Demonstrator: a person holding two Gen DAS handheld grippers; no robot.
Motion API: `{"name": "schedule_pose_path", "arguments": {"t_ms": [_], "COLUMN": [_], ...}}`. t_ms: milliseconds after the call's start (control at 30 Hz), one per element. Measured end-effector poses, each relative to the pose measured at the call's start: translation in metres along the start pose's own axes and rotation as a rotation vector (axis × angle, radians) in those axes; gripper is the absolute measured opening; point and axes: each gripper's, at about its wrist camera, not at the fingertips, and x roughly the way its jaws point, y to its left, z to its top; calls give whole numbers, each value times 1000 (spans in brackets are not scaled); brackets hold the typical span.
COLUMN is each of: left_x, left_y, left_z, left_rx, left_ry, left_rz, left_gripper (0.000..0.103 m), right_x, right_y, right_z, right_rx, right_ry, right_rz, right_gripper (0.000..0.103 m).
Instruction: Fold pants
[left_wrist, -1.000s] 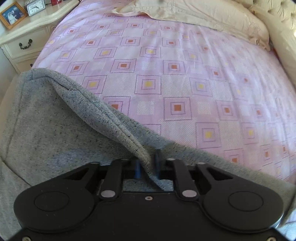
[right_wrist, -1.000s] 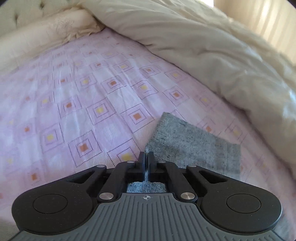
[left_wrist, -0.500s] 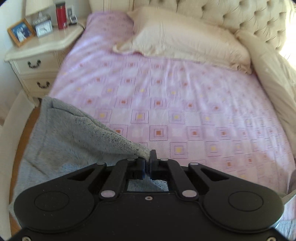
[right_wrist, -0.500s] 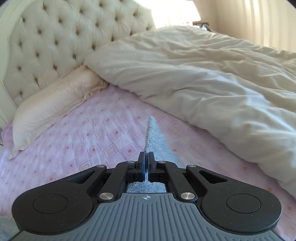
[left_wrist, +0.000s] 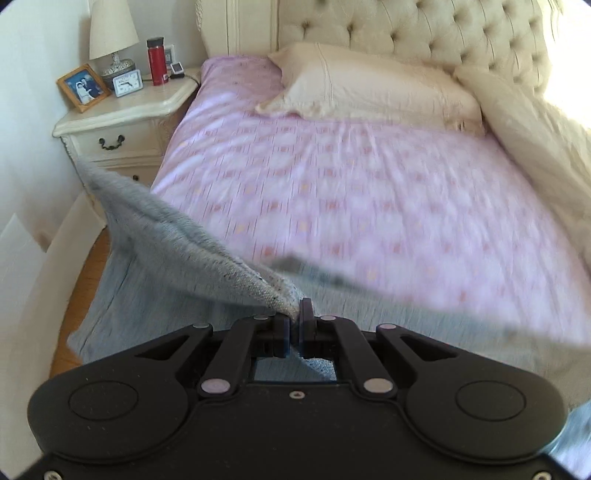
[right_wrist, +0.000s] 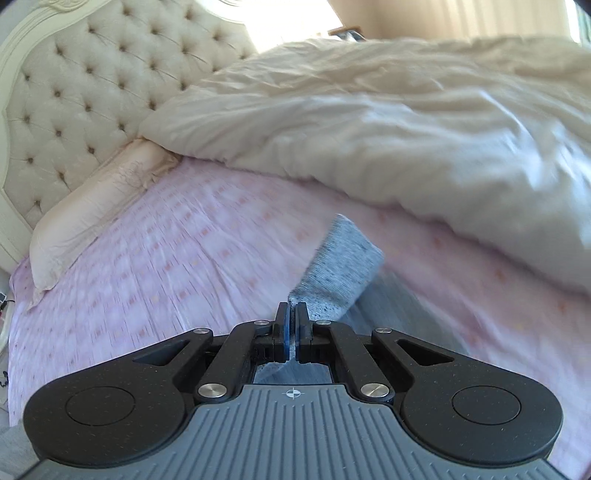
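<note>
Pink patterned sheet (left_wrist: 369, 192) covers the bed, with a cream tufted headboard (left_wrist: 424, 40) at its far end and a cream pillow (left_wrist: 369, 85) lying against it. Beside the bed's far left corner stands a cream nightstand (left_wrist: 122, 122) carrying a lamp (left_wrist: 112, 40), a framed photo (left_wrist: 83, 86), a small clock (left_wrist: 127, 83) and a red flask (left_wrist: 156, 61). A rumpled cream duvet (right_wrist: 406, 122) is heaped along the right side of the bed.

Grey pants (left_wrist: 166, 251) hang over the near left edge of the bed, lifted off the sheet there, with wooden floor (left_wrist: 86, 266) showing beneath. The left gripper (left_wrist: 294, 319) has its fingers closed tight on a folded edge of the fabric, which rises in a taut ridge from the fingers toward the nightstand side. The right gripper (right_wrist: 292, 317) likewise has its fingers pressed together on a grey end of the pants (right_wrist: 340, 266), which stands up off the sheet near the duvet; it looks like a leg cuff, though blur makes that uncertain. More grey cloth trails below toward the near edge.
</note>
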Motion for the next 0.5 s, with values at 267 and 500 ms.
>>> {"name": "schedule_pose_path", "arguments": {"t_ms": [267, 500], "left_x": [36, 66], "left_y": [13, 35], "left_z": [-50, -67], "left_rx": [9, -46], "left_ry": [136, 211], "left_rz": [-10, -37], "left_gripper": [5, 7], "right_x": [10, 2], "right_y": [-32, -51], "right_z": [-49, -58], "right_rx": [52, 116], "right_ry": [54, 24], "right_rz": [-33, -31], "right_gripper": [3, 6]}}
